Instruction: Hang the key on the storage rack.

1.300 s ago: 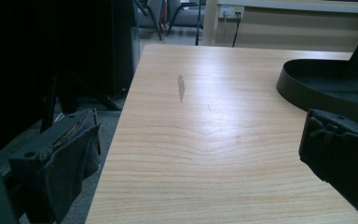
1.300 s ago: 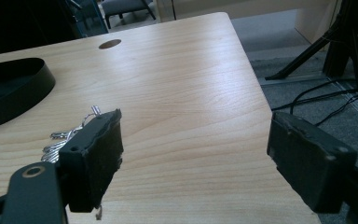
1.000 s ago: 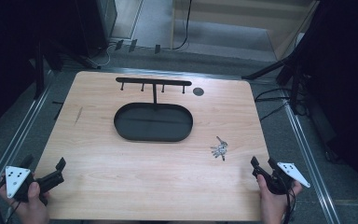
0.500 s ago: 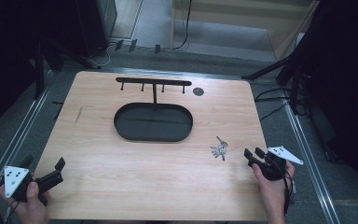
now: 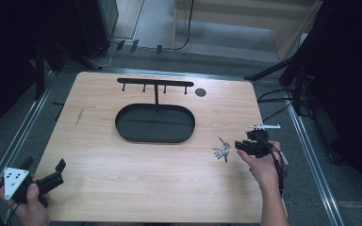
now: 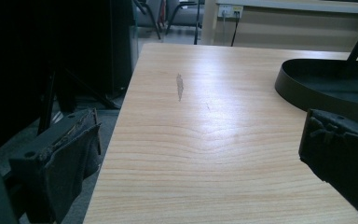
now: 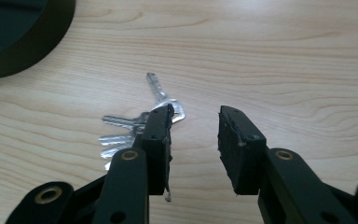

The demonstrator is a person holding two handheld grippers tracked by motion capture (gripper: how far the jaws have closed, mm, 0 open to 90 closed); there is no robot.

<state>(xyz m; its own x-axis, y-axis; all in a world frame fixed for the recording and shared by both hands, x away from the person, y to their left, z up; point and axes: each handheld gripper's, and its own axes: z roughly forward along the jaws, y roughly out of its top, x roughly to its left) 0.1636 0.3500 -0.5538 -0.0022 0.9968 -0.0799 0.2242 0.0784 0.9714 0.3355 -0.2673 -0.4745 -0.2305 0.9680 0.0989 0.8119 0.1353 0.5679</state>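
Note:
A bunch of silver keys [image 5: 221, 151] lies flat on the wooden table [image 5: 122, 188], right of the black oval tray [image 5: 154, 123]. My right gripper [image 5: 242, 145] hovers just right of the keys, open, with nothing between its jaws. In the right gripper view the keys [image 7: 135, 126] lie partly behind the left jaw, and the gripper [image 7: 196, 116] gap is over bare wood. My left gripper [image 5: 52, 173] is open near the table's front left corner, far from the keys. In the left gripper view its jaws stand wide apart [image 6: 200, 154] over bare wood.
The tray carries a black T-shaped rack with hooks [image 5: 155, 84] at its far side. A small black round hole [image 5: 200, 92] sits at the table's back right. Metal rails and cables run along the table's sides. The tray's edge [image 6: 326, 88] lies ahead of the left gripper.
My right gripper has moved forward and leftward from the table's front right corner to just beside the keys. The left gripper has barely shifted.

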